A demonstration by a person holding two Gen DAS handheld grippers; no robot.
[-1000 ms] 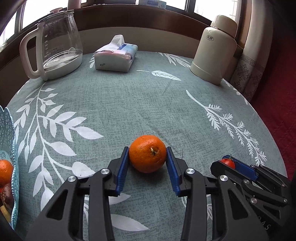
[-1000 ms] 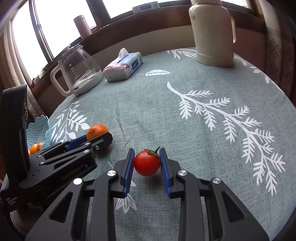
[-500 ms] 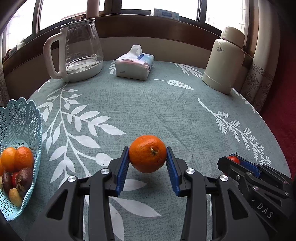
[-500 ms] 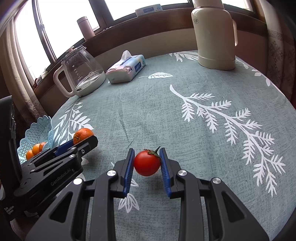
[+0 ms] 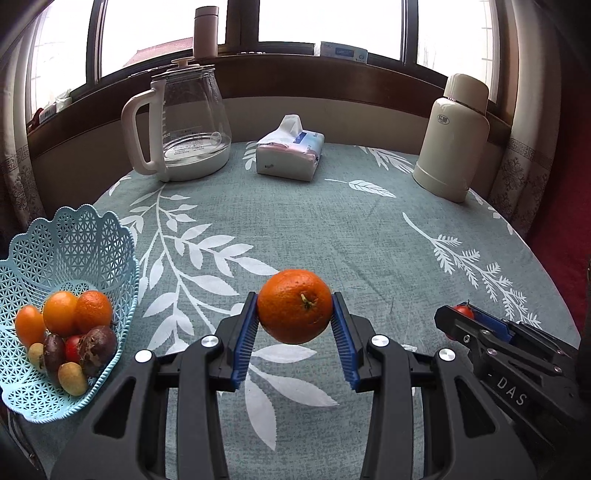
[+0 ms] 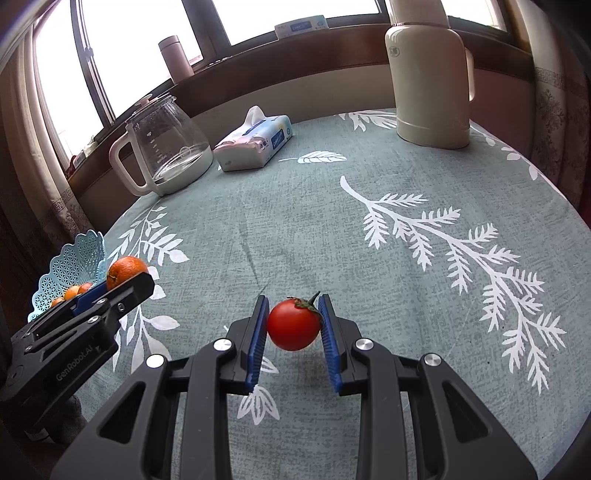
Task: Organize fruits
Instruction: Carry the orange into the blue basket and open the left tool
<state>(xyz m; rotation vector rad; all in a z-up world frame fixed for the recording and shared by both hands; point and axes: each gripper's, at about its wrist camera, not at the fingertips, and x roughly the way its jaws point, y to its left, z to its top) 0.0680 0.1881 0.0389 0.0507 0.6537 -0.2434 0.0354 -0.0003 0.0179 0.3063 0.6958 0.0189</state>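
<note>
writing: "genrobot.ai" on left gripper (image 6: 122, 291), "das" on right gripper (image 5: 460, 325)
left gripper: clamped on orange (image 5: 294, 305), above desk (image 5: 332, 229)
right gripper: clamped on tomato (image 6: 294, 324)
basket (image 5: 74, 236): at 9 o'clock, fruit inside

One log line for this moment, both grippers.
left gripper: shut on orange, lifted | right gripper: shut on tomato, lifted | blue basket: holds fruit, at left | phase: carrying

Blown-out window (image 5: 177, 33) backlight, fisheye-warped edges
</note>
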